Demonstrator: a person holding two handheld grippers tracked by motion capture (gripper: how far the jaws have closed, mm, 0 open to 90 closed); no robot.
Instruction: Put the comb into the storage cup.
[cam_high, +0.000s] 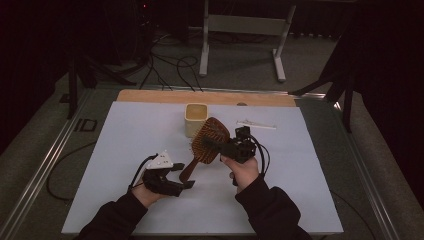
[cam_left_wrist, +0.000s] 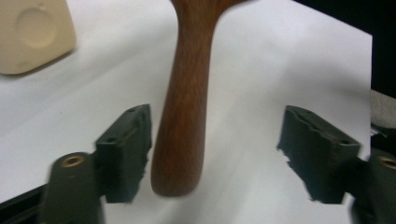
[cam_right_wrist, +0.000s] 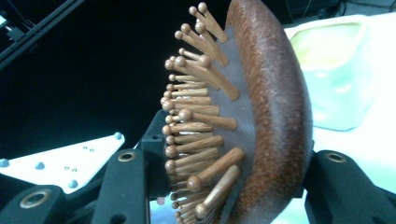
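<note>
A white sheet (cam_high: 125, 150) covers most of the desk (cam_high: 200, 96), leaving a bare wooden strip along the far edge. A cream square cup (cam_high: 196, 118) stands on the sheet near the far edge's middle; a small white object (cam_high: 256, 124) lies to its right.

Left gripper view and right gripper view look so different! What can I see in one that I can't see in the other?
Left gripper view alone: the brown wooden hairbrush's smooth handle between the open jaws of the left hand-held gripper.

Right gripper view alone: the brush's head with round-tipped wooden bristles, clamped by the right hand-held gripper.

Both: the same brush, the cream square cup and the white table sheet.
</note>
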